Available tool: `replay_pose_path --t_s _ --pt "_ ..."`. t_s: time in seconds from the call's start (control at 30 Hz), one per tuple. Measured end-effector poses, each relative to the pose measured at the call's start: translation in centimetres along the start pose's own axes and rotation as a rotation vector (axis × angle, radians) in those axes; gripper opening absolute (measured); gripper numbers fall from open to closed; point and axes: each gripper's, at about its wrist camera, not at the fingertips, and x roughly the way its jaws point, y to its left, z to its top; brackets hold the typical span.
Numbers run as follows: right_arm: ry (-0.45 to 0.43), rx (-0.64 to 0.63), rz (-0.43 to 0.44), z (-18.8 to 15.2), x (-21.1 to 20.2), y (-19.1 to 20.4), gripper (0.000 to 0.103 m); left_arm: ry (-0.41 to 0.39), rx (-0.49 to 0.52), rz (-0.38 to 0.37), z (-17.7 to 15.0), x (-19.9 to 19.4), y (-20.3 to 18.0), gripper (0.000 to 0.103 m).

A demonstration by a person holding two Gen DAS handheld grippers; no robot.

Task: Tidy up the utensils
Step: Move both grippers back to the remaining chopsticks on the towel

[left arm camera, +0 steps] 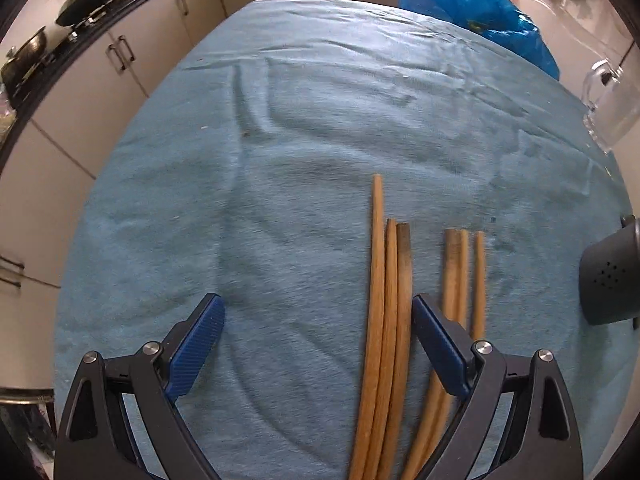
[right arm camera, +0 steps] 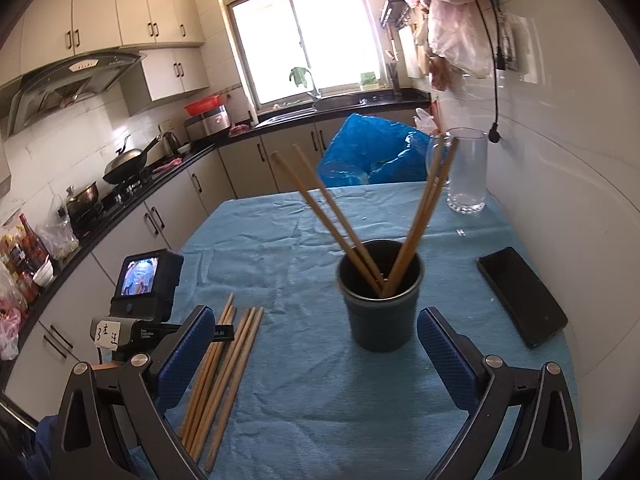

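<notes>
Several wooden chopsticks (left arm camera: 386, 320) lie side by side on the blue cloth (left arm camera: 280, 160), pointing away from me. My left gripper (left arm camera: 318, 328) is open just above them; three sticks run between its fingers, the others pass under the right finger (left arm camera: 438, 344). In the right wrist view the same sticks (right arm camera: 224, 368) lie at lower left. A dark cup (right arm camera: 380, 300) holds several chopsticks leaning both ways. My right gripper (right arm camera: 316, 340) is open and empty, just short of the cup. The cup's edge (left arm camera: 610, 280) shows at far right in the left wrist view.
A clear glass mug (right arm camera: 468, 172) stands at the table's far right, a blue plastic bag (right arm camera: 372, 152) behind the far edge, a black phone (right arm camera: 520, 296) at the right. The left gripper's camera unit (right arm camera: 140, 292) sits at left. Kitchen counters with pans run along the left.
</notes>
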Motion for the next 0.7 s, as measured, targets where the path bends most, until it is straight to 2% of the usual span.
replay_pose_path --t_s 0.1,0.2,0.23,0.27,0.3,0.37,0.47,0.57,0.6,0.63,0.7 --pt "0.021 -0.012 0.014 0.0 1.0 0.9 0.103 0.011 -0.046 0.004 -0.6 -0.2 2.6 0.093" --pt "0.079 -0.038 0.033 -0.3 2.7 2.3 0.101 0.016 -0.076 0.021 -1.4 -0.5 5.1 0.093" --pt "0.095 -0.044 0.041 -0.4 3.2 2.7 0.099 0.014 -0.095 0.01 -1.7 -0.8 6.3 0.085" --pt "0.12 -0.056 0.045 -0.5 3.9 3.3 0.095 0.004 -0.101 0.005 -1.9 -1.2 7.0 0.073" --pt "0.141 -0.067 0.046 -0.6 4.6 3.8 0.091 0.004 -0.104 0.0 -2.1 -1.5 7.5 0.067" --pt "0.19 -0.086 0.052 -0.9 6.3 4.9 0.086 0.008 -0.129 -0.028 -2.3 -2.1 9.0 0.043" --pt "0.26 -0.086 0.065 -1.3 9.0 5.9 0.077 0.017 -0.155 -0.065 -2.2 -2.3 10.2 0.026" --pt "0.305 -0.074 0.063 -1.6 11.1 6.2 0.065 0.024 -0.186 -0.135 -2.4 -2.4 11.7 0.019" --pt "0.321 -0.068 0.053 -1.7 11.8 6.2 0.062 0.02 -0.196 -0.178 -2.4 -2.6 12.2 0.016" --pt "0.329 -0.063 0.046 -1.7 12.1 6.2 0.061 0.019 -0.197 -0.195 -2.8 -2.9 12.3 0.009" --pt "0.339 -0.047 0.04 -1.8 12.6 6.0 0.061 0.007 -0.202 -0.219 -3.0 -3.4 12.6 0.009"
